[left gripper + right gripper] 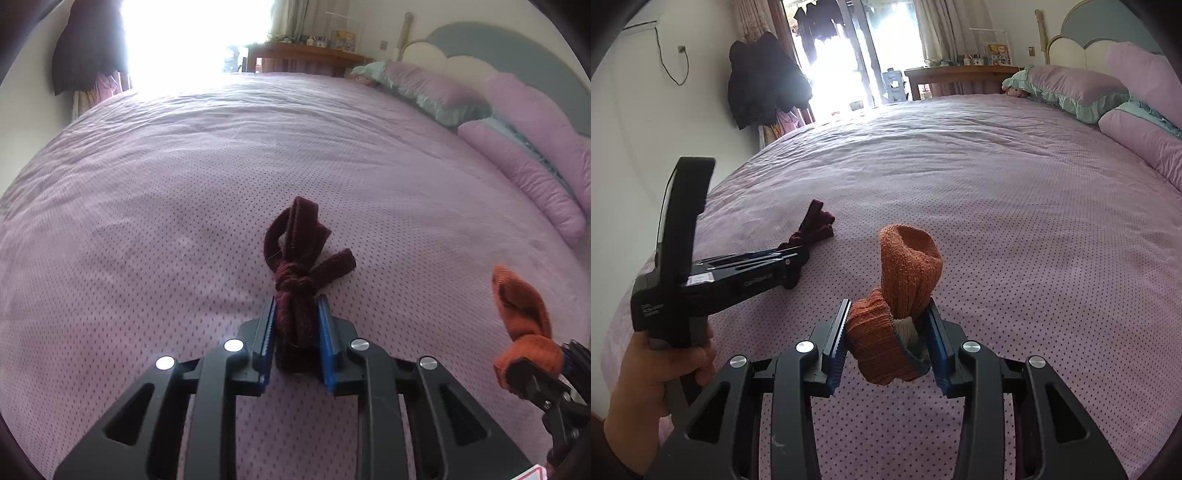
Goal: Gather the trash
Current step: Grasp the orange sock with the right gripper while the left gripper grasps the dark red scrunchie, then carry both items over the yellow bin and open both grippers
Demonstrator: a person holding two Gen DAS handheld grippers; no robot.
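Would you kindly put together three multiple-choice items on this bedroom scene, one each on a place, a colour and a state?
1. Where do the pillows lie?
A. at the headboard end of the bed
B. on the desk
C. on the floor

2. What colour is the sock in the right gripper?
A. maroon
B. orange
C. white

3. What is the state of the left gripper?
A. wide open
B. shut on nothing
C. shut on the knotted maroon sock

Answers:
1 A, the pillows rest by the headboard.
2 B, the orange sock sits in the right gripper.
3 C, the left gripper pinches the knotted maroon sock.
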